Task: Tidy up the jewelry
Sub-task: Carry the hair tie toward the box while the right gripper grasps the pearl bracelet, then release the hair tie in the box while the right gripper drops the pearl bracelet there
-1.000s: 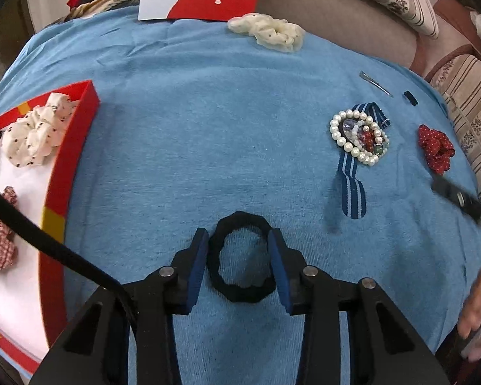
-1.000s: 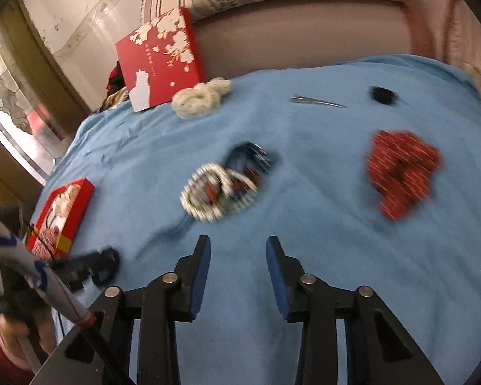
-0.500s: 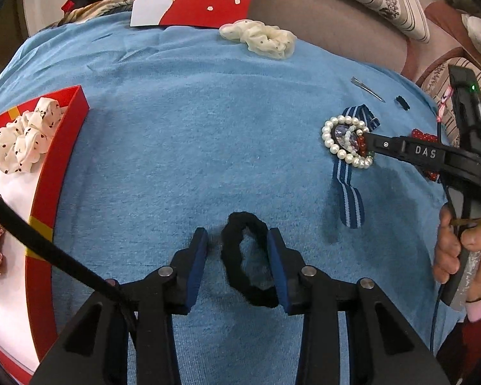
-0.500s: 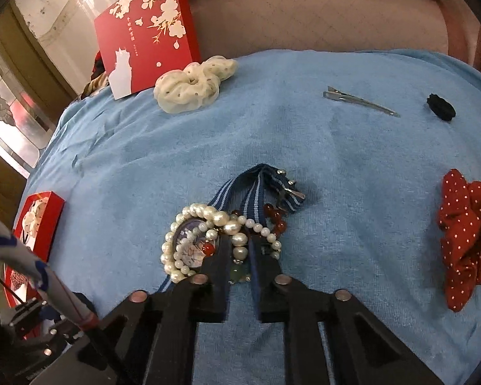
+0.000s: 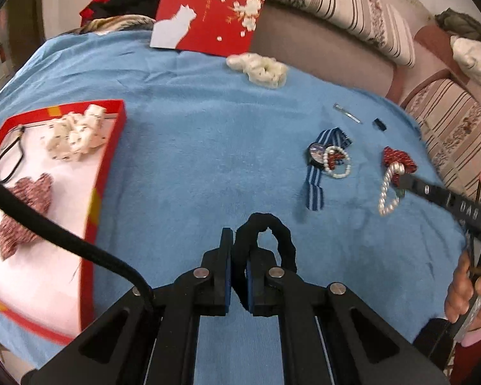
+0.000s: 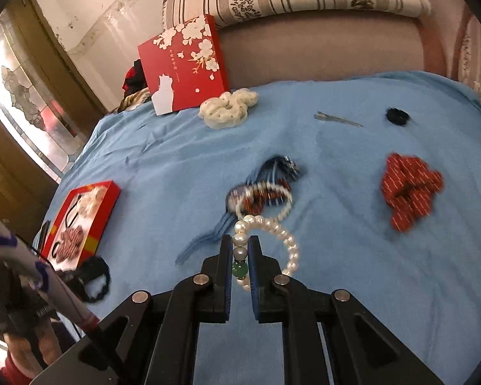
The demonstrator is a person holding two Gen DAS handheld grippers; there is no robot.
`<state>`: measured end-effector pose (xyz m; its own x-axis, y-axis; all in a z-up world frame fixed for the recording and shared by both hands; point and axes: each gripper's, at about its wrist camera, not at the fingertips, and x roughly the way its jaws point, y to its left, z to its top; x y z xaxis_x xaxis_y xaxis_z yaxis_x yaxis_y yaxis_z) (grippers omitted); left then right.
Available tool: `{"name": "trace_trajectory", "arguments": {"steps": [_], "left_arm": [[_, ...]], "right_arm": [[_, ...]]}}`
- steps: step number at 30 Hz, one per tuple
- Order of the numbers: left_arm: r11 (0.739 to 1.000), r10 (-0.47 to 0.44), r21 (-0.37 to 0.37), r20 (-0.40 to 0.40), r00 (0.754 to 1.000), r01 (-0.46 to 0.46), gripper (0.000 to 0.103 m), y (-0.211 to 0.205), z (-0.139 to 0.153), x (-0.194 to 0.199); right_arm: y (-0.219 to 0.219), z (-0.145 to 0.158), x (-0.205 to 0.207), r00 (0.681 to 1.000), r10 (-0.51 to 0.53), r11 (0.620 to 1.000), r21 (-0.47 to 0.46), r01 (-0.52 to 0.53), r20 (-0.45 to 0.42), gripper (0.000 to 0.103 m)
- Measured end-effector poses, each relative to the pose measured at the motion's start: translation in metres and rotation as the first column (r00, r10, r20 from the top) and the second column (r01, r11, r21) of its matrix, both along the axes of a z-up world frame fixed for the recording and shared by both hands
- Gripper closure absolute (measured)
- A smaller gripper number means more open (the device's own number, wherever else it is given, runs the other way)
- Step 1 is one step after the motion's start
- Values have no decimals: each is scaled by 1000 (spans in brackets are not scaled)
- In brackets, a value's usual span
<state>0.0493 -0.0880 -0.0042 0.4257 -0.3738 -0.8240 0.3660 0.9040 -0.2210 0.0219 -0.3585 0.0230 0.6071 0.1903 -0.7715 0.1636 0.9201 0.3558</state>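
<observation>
My left gripper [image 5: 239, 250] is shut on a black hair tie [image 5: 283, 240] and holds it above the blue cloth. My right gripper [image 6: 240, 250] is shut on a pearl bracelet [image 6: 282, 234] with a green bead, lifted off the cloth; it hangs from the right gripper in the left wrist view [image 5: 387, 192]. A blue striped watch [image 5: 316, 160] and a smaller pearl and red bead bracelet [image 5: 336, 162] lie on the cloth. The red tray [image 5: 107, 173] at left holds a white dotted scrunchie [image 5: 75, 134], a checked scrunchie [image 5: 25, 205] and thin black ties.
A red dotted scrunchie [image 6: 409, 187], a cream scrunchie [image 6: 227, 107], a metal hair clip [image 6: 336, 118] and a small black clip [image 6: 397, 116] lie on the cloth. A red box lid [image 6: 186, 64] leans against the sofa at the back.
My left gripper has shut on the black hair tie and lifted it. My right gripper has pulled the pearl bracelet up and away from the watch.
</observation>
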Motion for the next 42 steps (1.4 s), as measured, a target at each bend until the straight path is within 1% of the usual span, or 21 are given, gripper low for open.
{"name": "trace_trajectory", "arguments": {"steps": [3,7,13,16,17,19,22,26,28,31,36,39,42], "left_arm": [[1000,16,2,20,1000,-16,97,11,10,-11],[998,57,5,33,998,-57,97,32,19,-23],[989,149,11,52,987,-150,97,82,30,-31],[978,200,39,71,977,-203,97,113,34,-31],[971,229,52,76,970,-233,97,129,34,-28],[960,268,67,77,960,-273,97,149,34,-24],[935,332,96,90,939,-340,97,186,34,-11],[911,388,111,90,917,-397,97,222,30,5],[903,409,110,76,909,-416,97,235,24,14],[896,433,95,31,901,-434,97,251,10,28],[893,444,88,-19,896,-440,97,256,-10,40],[889,454,75,-36,890,-451,96,261,-16,43],[885,465,44,-55,884,-463,96,267,-20,46]], "right_arm": [[7,2,-19,1000,7,1000,-22,-7,-12,93],[23,10,-31,999,35,999,-25,-35,-6,93],[66,31,-28,994,105,994,-42,-103,37,93],[90,40,-20,988,148,989,-39,-145,55,93],[99,43,-16,985,163,986,-39,-161,59,93],[117,46,-8,978,196,980,-38,-194,64,93],[147,51,6,967,248,968,-52,-244,65,93],[186,57,27,949,307,951,-70,-303,67,93],[203,59,38,943,327,944,-75,-322,65,93],[228,58,59,933,355,934,-75,-351,56,93],[279,57,103,915,402,914,-74,-399,38,93],[309,55,128,905,425,903,-82,-421,32,93],[344,47,155,890,455,890,-60,-453,20,93]]}}
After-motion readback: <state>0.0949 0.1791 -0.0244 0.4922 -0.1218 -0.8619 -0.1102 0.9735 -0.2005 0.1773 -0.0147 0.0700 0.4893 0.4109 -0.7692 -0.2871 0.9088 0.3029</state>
